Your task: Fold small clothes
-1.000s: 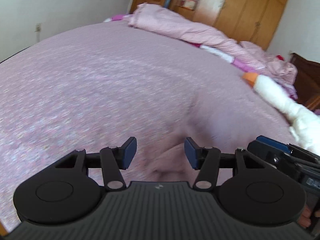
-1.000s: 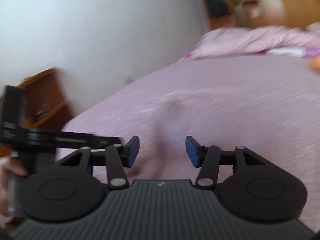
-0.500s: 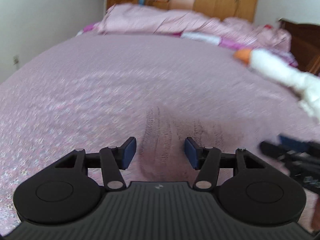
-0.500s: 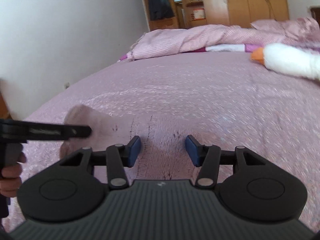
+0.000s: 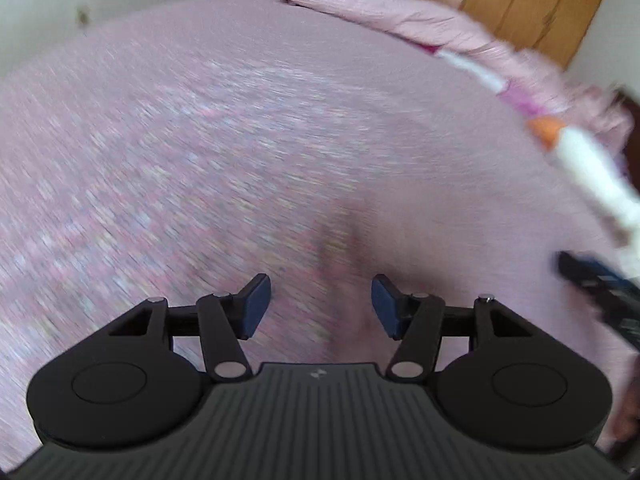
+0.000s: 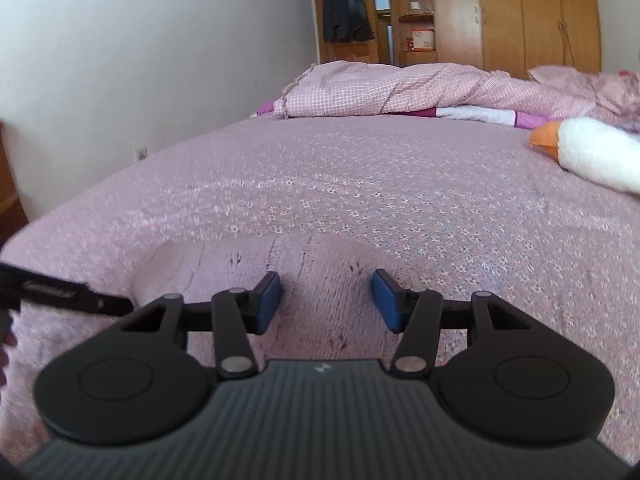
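Right wrist view is showing the right tongs (image 6: 326, 306) hanging just above a small pink knitted garment (image 6: 256, 264) that is lying flat on the bed (image 6: 360, 184). Their blue pads are standing spread, pinching nothing. The garment is sitting straight ahead at twelve o'clock and running off toward nine o'clock, so its long axis is lying across the tongs' line, left to right. Its far edge is showing as a soft rolled fold, and its left end is reaching toward the left tongs (image 6: 120, 304), whose black tip is poking in at nine o'clock.

In the left wrist view the left tongs (image 5: 320, 304) are likewise standing spread and empty, but the picture is smearing badly; the garment (image 5: 352, 248) is only reading as a darker pink patch at twelve to one o'clock just beyond the pads. The right tongs (image 5: 592, 276) are appearing as a dark blur at three o'clock.

Judging from this, each pair is nearer to its own end of the garment, and the coming pinch is hanging on each settling over an edge.

A white plush goose (image 6: 592, 152) is lying well apart at two o'clock. Pale lettering is showing on the left tongs' side, too blurred to read.
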